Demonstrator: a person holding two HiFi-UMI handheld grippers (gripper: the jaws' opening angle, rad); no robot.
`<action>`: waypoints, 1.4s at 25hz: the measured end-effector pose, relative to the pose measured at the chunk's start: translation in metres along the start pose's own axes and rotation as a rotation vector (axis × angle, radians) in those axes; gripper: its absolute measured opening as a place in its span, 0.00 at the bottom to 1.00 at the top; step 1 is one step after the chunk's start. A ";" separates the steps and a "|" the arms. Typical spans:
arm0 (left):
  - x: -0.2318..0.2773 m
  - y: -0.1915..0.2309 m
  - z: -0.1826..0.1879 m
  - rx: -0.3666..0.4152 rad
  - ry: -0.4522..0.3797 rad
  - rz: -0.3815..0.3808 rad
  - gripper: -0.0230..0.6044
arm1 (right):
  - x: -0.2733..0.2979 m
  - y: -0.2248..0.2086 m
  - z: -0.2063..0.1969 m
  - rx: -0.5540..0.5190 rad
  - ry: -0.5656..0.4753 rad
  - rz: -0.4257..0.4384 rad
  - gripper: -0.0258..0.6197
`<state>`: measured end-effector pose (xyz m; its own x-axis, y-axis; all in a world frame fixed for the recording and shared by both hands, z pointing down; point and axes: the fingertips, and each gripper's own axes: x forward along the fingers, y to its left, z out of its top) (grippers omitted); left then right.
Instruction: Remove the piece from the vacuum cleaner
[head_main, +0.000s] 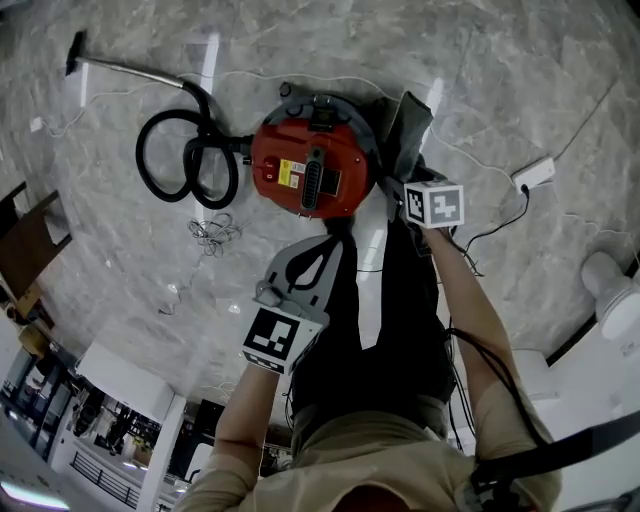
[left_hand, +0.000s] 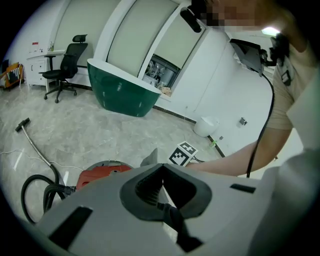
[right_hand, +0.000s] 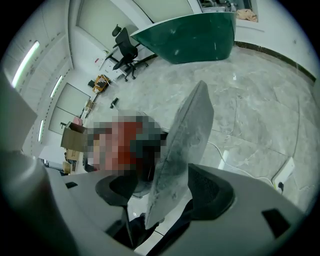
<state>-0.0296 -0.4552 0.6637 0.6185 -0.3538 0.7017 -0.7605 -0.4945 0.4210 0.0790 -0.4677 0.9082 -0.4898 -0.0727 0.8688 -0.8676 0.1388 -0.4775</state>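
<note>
A red round vacuum cleaner (head_main: 310, 168) stands on the marble floor, its black hose (head_main: 185, 155) coiled to its left. The left gripper view shows its red top (left_hand: 102, 172) just beyond the jaws. My right gripper (head_main: 395, 165) hangs at the cleaner's right side. In the right gripper view a thin dusty grey piece (right_hand: 182, 150) stands between that gripper's (right_hand: 165, 190) wide-apart pads, with a gap on the left side. The same grey piece (head_main: 405, 120) rises beside the cleaner. My left gripper (head_main: 335, 240) hovers just in front of the cleaner, its jaws meeting at the tip (left_hand: 162, 167), empty.
The metal wand (head_main: 130, 68) lies at the far left. A loose cable bundle (head_main: 212, 232) sits left of my left gripper. A white power strip (head_main: 533, 172) and a white bin (head_main: 615, 295) are at the right. A green counter (left_hand: 122, 92) and an office chair (left_hand: 65, 62) stand farther off.
</note>
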 end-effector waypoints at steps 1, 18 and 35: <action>0.000 0.002 -0.005 -0.007 0.005 0.001 0.03 | 0.004 -0.003 -0.002 0.004 0.004 -0.010 0.48; 0.027 -0.002 -0.029 -0.047 0.021 -0.015 0.03 | 0.013 -0.021 -0.014 -0.122 0.059 -0.017 0.48; 0.039 -0.018 -0.036 -0.039 0.038 -0.034 0.03 | 0.012 -0.033 -0.028 -0.162 0.103 -0.030 0.42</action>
<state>0.0008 -0.4318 0.7038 0.6370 -0.3063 0.7074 -0.7465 -0.4741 0.4669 0.1039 -0.4458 0.9381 -0.4451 0.0214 0.8952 -0.8525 0.2960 -0.4309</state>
